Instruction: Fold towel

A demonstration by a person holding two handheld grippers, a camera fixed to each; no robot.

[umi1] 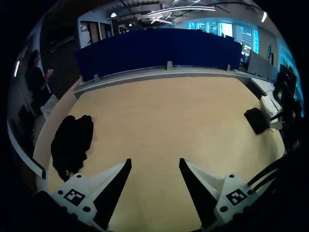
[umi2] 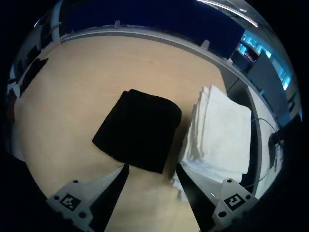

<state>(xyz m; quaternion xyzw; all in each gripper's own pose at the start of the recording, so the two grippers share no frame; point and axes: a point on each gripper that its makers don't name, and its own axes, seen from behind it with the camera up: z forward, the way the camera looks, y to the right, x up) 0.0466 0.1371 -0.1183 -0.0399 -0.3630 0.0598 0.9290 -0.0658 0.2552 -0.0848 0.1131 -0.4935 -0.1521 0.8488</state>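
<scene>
Left claw [umi1: 154, 162] spread wide, empty, over bare bench [umi1: 166, 112]; crumpled black towel [umi1: 72, 145] lying well off toward the left of the left gripper view. Right claw [umi2: 151, 167] equally wide, empty, tips at near edge of folded black towel [umi2: 139, 129], beside white towel stack [umi2: 220, 135]. Risk: snagging that edge and undoing the fold; pinching only one layer of the crumpled heap.

Left gripper [umi1: 155, 159], right gripper [umi2: 152, 165]: fingers [umi1: 116, 181] apart.

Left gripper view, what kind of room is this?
Probably an open office: a big wooden table backed by a blue divider panel, long ceiling lights overhead, and computer monitors at the side.
</scene>
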